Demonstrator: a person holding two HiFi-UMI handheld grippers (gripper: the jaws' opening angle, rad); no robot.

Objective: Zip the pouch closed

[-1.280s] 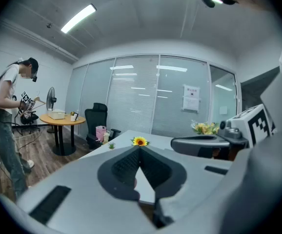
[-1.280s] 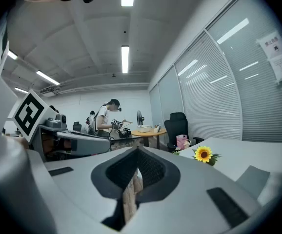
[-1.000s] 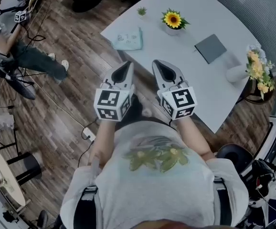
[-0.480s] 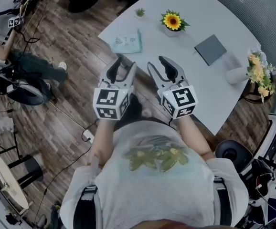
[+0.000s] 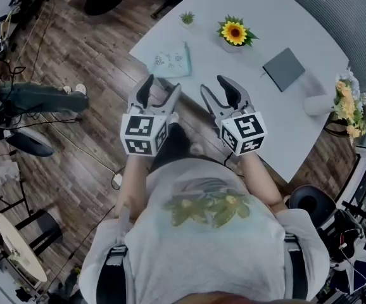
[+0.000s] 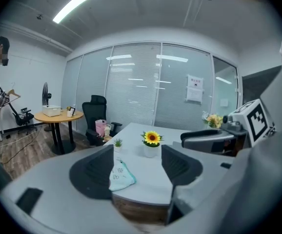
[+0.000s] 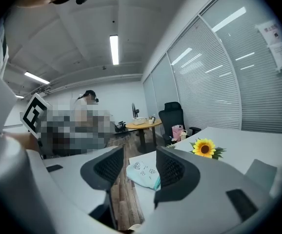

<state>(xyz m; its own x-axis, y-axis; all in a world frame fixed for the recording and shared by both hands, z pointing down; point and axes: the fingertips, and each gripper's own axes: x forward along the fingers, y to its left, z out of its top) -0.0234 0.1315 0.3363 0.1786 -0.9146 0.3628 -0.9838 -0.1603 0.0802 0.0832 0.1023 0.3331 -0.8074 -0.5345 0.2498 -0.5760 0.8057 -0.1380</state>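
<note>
Mint fabric pouch (image 5: 171, 59) lies flat at the table's (image 5: 265, 119) left edge, just beyond the left gripper (image 5: 163, 86) and right gripper (image 5: 216, 86), which aim at it side by side, jaws opening on nothing, probably to take an end each, though the zip is too small to see.

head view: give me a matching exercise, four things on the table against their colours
1 pouch
2 sunflower
3 notebook
4 small plant

a dark grey
b all green
c pale teal
d yellow bloom

Pairs: 1-c, 2-d, 3-a, 4-b
</note>
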